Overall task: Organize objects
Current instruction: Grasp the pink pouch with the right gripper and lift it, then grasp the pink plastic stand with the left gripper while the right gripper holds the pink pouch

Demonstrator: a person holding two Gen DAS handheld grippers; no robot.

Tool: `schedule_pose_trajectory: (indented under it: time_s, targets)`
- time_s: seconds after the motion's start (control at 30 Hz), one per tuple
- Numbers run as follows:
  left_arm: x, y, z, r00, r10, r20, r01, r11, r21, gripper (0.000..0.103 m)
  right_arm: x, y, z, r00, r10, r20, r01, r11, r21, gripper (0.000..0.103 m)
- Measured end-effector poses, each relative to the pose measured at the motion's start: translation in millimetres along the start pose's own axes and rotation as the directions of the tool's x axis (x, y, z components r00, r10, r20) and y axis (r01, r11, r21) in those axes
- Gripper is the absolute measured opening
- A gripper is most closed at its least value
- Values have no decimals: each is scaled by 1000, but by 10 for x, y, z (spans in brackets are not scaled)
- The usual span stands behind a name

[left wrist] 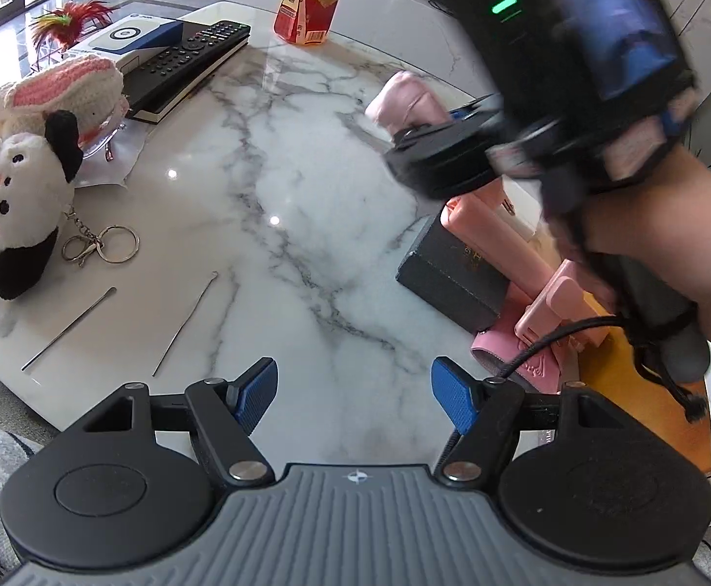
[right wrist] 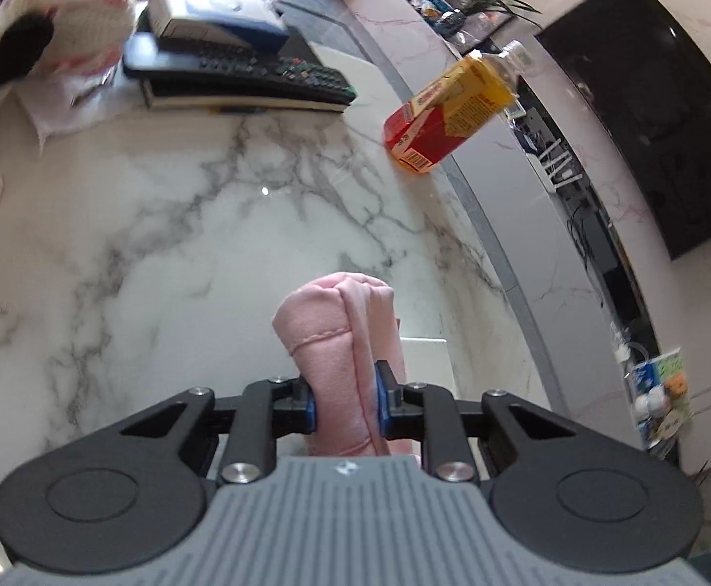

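A rolled pink cloth (right wrist: 341,342) is clamped between the blue pads of the right gripper (right wrist: 343,403), carried above the marble table (right wrist: 184,224). Its long axis is seen running straight out along the fingers toward twelve o'clock, so any placement is judged to be governed by the right hand alone. A drink bottle (right wrist: 453,112) is found at about one o'clock from the cloth, well apart; a remote control (right wrist: 243,73) is stacked on a notebook at eleven o'clock. The left gripper (left wrist: 354,398) is held wide and empty over bare marble, with two thin metal picks (left wrist: 187,322) at ten o'clock and a plush keychain (left wrist: 9,205) farther out.
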State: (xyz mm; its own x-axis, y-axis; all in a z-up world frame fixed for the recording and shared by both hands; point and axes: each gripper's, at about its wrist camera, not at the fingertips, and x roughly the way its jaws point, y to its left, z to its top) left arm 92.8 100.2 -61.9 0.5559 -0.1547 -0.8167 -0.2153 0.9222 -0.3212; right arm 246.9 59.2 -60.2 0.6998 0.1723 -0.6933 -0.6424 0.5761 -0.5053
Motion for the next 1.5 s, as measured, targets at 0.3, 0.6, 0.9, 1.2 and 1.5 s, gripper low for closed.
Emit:
schedule_pose_trajectory:
  time_s: [0.3, 0.6, 0.9, 1.2, 1.5]
  targets:
    - [43, -53, 48, 1000, 22, 6, -23, 999, 27, 82, -1403, -838, -670, 956, 114, 271, -235, 849, 472, 23]
    - [-7, -293, 44, 1000, -29, -7, 30, 990, 137, 82, -1995, -923, -1618, 933, 40, 356, -282, 696, 661, 23]
    - [43, -470, 374, 999, -40, 0, 40, 990, 133, 83, -2052, -983, -2222, 911, 30, 411, -356, 560, 748, 23]
    - [352, -1345, 501, 999, -42, 31, -3, 550, 835, 83, -2081, -1085, -2451, 882, 53, 468, -426, 512, 745, 23]
    - [751, -1975, 268, 986, 12, -166, 162, 146, 976, 85, -2084, -1225, -2619, 867, 64, 494, -464, 463, 755, 23]
